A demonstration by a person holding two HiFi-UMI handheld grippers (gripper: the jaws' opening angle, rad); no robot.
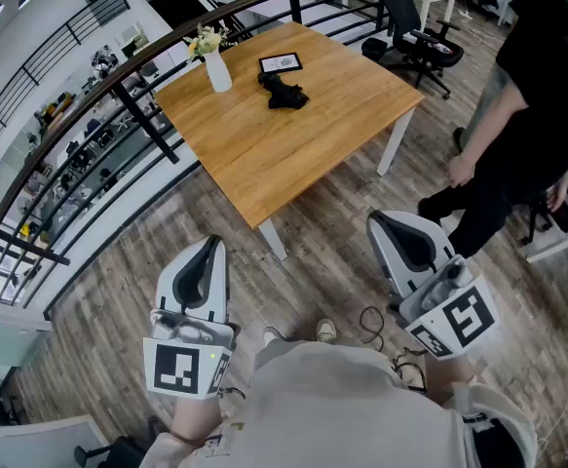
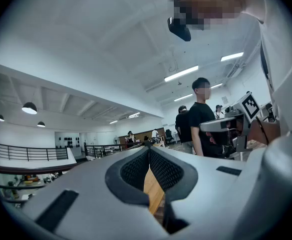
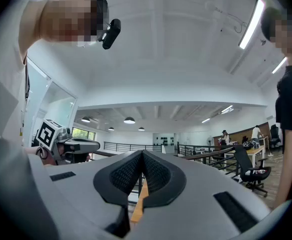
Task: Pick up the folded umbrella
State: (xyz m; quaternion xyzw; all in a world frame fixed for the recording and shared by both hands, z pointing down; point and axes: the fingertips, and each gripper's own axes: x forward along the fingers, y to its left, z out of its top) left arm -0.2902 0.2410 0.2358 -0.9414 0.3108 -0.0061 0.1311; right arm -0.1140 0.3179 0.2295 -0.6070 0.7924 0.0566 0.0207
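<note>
Gripping state, left tool: the left tool (image 1: 210,248) has its jaws pressed together with nothing between the pads; through the slit below the tips only a strip of wood shows.
Gripping state, right tool: the right tool (image 1: 385,224) is likewise clenched and empty, held close in front of the person's body and pointing about level.
Ground between: bare plank floor (image 1: 308,247) separates both tools from the near corner of the surface (image 1: 293,159), which points back at the person.
Task's thing: the folded umbrella (image 1: 284,94) lies on the far half of the surface, a dark bundle well apart from both tools.
Direction: it sits ahead and between the lines of the two tools, so neither looks clearly nearer; either would need a long reach forward over the near corner.
Long axis: it seems to slant from far left to near right, though the bundle is too small to be sure.
Neighbours: a framed picture (image 1: 281,63) lies just beyond it and a white vase (image 1: 217,70) of flowers stands to its left.
Beyond: a bystander (image 1: 527,115) in black stands off the right edge.
</note>
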